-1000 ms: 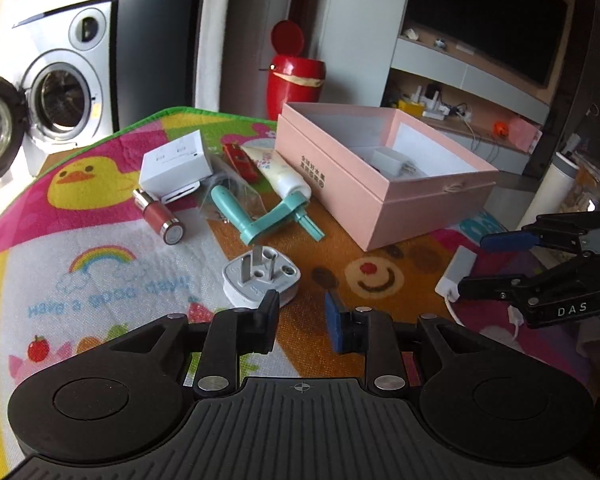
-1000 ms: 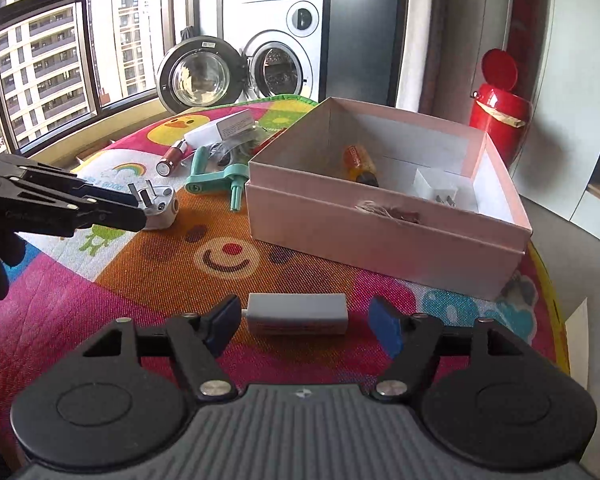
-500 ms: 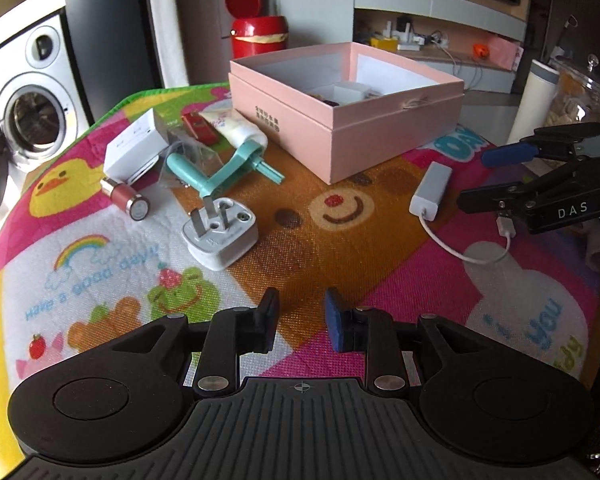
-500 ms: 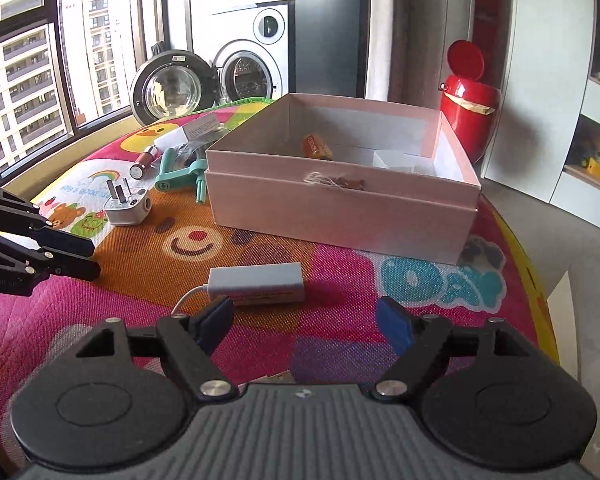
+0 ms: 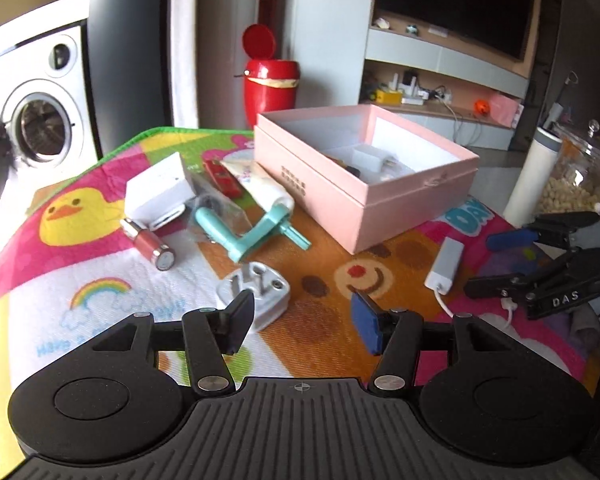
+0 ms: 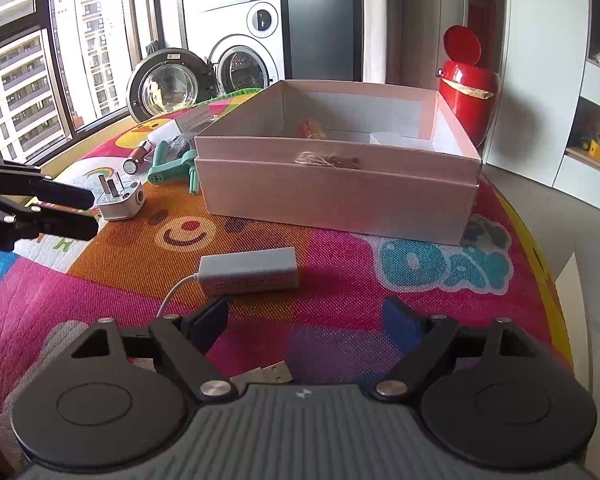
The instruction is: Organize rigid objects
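Observation:
On the cartoon mat, my left gripper [image 5: 302, 320] is empty and its jaws are opening; a white plug adapter [image 5: 256, 292] lies just ahead of its left finger. My right gripper [image 6: 306, 316] is empty too, its jaws still opening, with a grey cabled adapter [image 6: 250, 270] just beyond its fingertips. That adapter's USB plug [image 6: 268, 374] lies under the jaws. The open pink box [image 6: 340, 200] holds a white charger [image 5: 374, 160] and an orange item [image 6: 310, 130]. Left of the box lie a teal handle tool [image 5: 256, 232], a red cylinder [image 5: 148, 240] and a white box [image 5: 158, 188].
A red bin [image 5: 270, 84] stands on the floor behind the box, and a washing machine [image 6: 240, 64] with its door open stands beyond the mat. A white bottle [image 5: 536, 176] and a glass jar [image 5: 576, 184] stand at the right. The mat's edge drops off right of the box.
My left gripper's jaws went from nearly shut to wide apart, and it drew in toward the plug adapter. My right gripper's jaws widened and the cabled adapter now sits closer to them.

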A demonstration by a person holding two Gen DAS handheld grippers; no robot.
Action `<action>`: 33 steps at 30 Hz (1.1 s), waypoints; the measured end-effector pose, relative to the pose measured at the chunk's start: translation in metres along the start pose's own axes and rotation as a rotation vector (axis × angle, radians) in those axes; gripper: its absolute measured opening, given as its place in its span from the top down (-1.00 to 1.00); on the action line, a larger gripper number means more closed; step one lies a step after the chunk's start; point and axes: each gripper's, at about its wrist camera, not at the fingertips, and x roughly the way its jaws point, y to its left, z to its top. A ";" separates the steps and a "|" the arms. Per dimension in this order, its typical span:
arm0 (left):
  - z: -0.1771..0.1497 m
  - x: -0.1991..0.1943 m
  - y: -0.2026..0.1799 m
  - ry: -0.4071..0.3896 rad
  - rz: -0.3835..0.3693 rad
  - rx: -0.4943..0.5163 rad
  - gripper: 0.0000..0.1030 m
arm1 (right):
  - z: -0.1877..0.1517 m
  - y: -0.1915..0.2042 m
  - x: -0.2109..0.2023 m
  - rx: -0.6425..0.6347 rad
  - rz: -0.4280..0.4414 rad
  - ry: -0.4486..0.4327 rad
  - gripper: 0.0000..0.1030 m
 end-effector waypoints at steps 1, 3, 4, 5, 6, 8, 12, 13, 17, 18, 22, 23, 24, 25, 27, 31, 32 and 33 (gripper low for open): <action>0.004 0.000 0.012 -0.013 0.017 -0.029 -0.12 | 0.000 0.000 0.000 -0.001 0.001 -0.001 -0.66; 0.008 0.002 0.031 -0.034 0.005 -0.093 -0.12 | -0.001 -0.001 -0.001 0.001 0.003 -0.002 -0.66; 0.011 0.005 0.044 -0.052 -0.017 -0.150 -0.12 | -0.001 -0.001 -0.001 0.002 0.004 -0.003 -0.66; 0.012 0.008 0.054 -0.062 -0.044 -0.192 -0.12 | -0.001 -0.001 -0.001 0.002 0.004 -0.003 -0.66; 0.013 0.012 0.061 -0.068 -0.076 -0.222 -0.12 | -0.001 -0.001 -0.001 0.002 0.003 -0.003 -0.66; 0.013 0.023 0.070 -0.054 -0.144 -0.243 -0.12 | -0.001 -0.001 0.000 0.000 0.002 -0.003 -0.66; 0.007 0.035 0.058 0.005 -0.168 -0.177 -0.12 | -0.001 0.000 0.000 -0.002 0.002 -0.002 -0.67; 0.004 0.035 0.048 0.017 -0.153 -0.135 -0.13 | -0.001 0.000 0.000 -0.003 0.002 -0.002 -0.68; -0.004 0.031 0.010 0.038 -0.050 0.063 -0.13 | -0.001 0.002 0.001 -0.014 0.001 0.003 -0.73; -0.006 0.030 0.002 0.034 -0.015 0.103 -0.13 | -0.001 0.003 0.002 -0.018 0.000 0.004 -0.73; -0.004 0.035 -0.006 0.013 0.032 0.126 -0.13 | -0.001 0.004 0.002 -0.022 -0.004 0.005 -0.73; -0.002 0.038 -0.004 0.020 0.031 0.110 -0.13 | -0.001 0.004 0.002 -0.022 -0.003 0.005 -0.73; -0.001 0.042 -0.002 0.028 0.034 0.096 -0.13 | -0.001 0.004 0.002 -0.022 -0.003 0.005 -0.73; 0.000 0.046 0.000 0.037 0.041 0.082 -0.12 | -0.001 0.004 0.002 -0.022 -0.004 0.005 -0.73; 0.000 0.050 0.002 0.041 0.044 0.067 -0.11 | -0.001 0.004 0.002 -0.022 -0.003 0.004 -0.73; -0.003 0.050 0.003 0.030 0.035 0.050 -0.02 | 0.000 0.005 0.002 -0.022 -0.004 0.003 -0.73; -0.003 0.049 0.003 0.032 0.036 0.033 -0.02 | 0.000 0.005 0.002 -0.023 -0.005 0.004 -0.73; -0.003 0.049 0.004 0.034 0.036 0.013 -0.02 | 0.000 0.006 0.002 -0.023 -0.004 0.005 -0.73</action>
